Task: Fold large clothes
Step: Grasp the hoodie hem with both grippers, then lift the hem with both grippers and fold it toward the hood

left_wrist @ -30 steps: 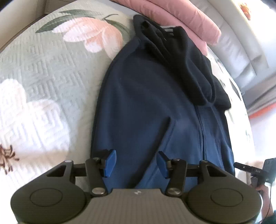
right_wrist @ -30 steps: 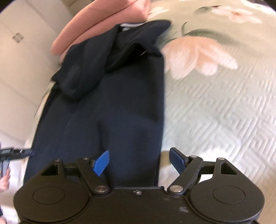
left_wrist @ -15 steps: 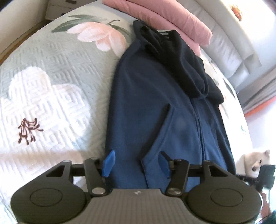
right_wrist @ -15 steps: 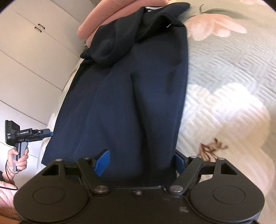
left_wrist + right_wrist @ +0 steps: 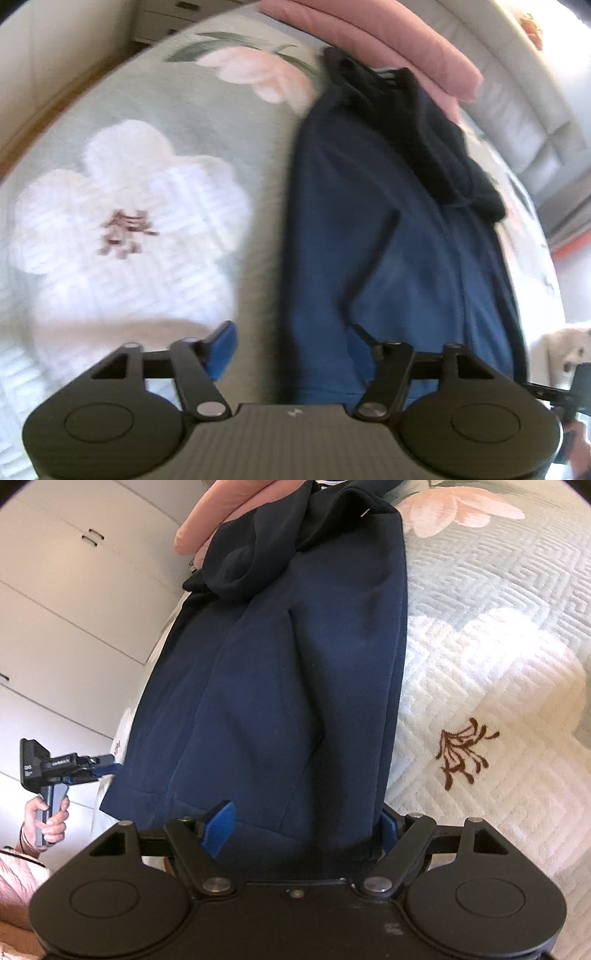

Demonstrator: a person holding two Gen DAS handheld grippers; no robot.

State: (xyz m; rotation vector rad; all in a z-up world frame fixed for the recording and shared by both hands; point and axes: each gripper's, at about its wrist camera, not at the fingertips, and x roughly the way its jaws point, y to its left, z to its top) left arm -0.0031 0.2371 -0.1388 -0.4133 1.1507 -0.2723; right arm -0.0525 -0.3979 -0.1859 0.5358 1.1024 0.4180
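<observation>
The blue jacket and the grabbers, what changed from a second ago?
The left gripper slid back toward the hem, its jaws opening wider. The right gripper pulled back too, jaws open around the hem. The navy jacket stays flat on the floral bedspread.

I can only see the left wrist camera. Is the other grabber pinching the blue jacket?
Observer: No. The right gripper is open, and the jacket has its hem corner lying loose between the jaws.
Operator: What's past the jacket on that side?
Observer: White wardrobe doors with small dark handles.
</observation>
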